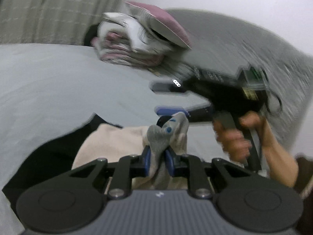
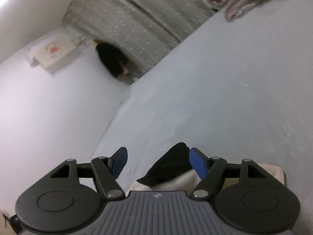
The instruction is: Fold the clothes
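Grey bed surface (image 1: pixel 58 82): a pale grey sheet fills most of both views; every garment lies on it.
Curtain (image 2: pixel 137 19): grey-beige patterned cloth hangs behind the far edge of the bed.
Folded pile (image 1: pixel 137 45): pink, white and striped clothes are stacked at the far side of the bed, blurred; a mauve piece sticks out on top.
Black garment (image 1: pixel 49 156): dark cloth is spread on the bed at the near left of the left wrist view; in the right wrist view a black corner (image 2: pixel 172 164) rises between the open jaws.
Beige garment (image 1: pixel 109 145): light cloth lies over the black garment, just beyond the left gripper; in the right wrist view it lies under the black corner.
Right gripper (image 1: pixel 168 99): seen from the left wrist camera, held in 1 hand (image 1: pixel 234 139), its 2 blue-padded fingers well apart above the bed; in its own view (image 2: pixel 158 164) the pads stand wide and do not press on the black corner between them.
Left gripper (image 1: pixel 158 160): jaws nearly closed, the blue pads clamping a grey sock.
Grey sock (image 1: pixel 162 137): bunched and pinched between the left jaws, its free end with blue marks standing up just below the right gripper's lower finger.
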Demonstrator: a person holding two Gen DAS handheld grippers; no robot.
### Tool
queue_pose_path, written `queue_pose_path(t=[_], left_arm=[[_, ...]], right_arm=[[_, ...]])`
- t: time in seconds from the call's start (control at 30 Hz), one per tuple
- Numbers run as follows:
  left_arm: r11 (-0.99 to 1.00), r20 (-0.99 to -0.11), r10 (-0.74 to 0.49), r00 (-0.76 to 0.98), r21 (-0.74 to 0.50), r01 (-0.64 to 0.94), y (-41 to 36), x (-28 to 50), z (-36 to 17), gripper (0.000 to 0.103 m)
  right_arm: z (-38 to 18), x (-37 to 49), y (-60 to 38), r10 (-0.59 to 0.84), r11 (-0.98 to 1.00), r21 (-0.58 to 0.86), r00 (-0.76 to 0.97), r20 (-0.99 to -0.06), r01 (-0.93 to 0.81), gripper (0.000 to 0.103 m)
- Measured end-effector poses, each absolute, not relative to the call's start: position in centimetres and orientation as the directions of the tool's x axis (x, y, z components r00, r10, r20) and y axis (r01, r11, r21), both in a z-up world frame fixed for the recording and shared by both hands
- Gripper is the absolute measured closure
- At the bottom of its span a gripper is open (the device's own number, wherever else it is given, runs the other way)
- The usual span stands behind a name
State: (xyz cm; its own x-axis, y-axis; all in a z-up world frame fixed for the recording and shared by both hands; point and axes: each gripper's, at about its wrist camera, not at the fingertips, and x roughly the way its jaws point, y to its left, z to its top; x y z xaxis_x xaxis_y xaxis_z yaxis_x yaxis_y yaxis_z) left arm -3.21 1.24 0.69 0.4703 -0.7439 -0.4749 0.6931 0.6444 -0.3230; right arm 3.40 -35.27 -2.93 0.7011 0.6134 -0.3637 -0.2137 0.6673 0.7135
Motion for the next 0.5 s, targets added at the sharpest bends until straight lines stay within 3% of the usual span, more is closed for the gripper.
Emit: queue_pose_path(t=[0.3,0.5], left_arm=[[0.592,-0.581,-0.732,0.355,-0.286,0.753,0.6,-4.9,-1.4,0.084],[0.599,-0.637,-0.701,0.321,-0.282,0.750,1.3,-4.0,-1.9,0.074]], right_arm=[[-4.2,2.3,-32.4,0.562,0.797,0.558,0.624,-0.544,-0.232,0.034],[-6.5,0.1,-31.4,0.514,0.853,0.457,0.560,-0.650,-0.253,0.034]])
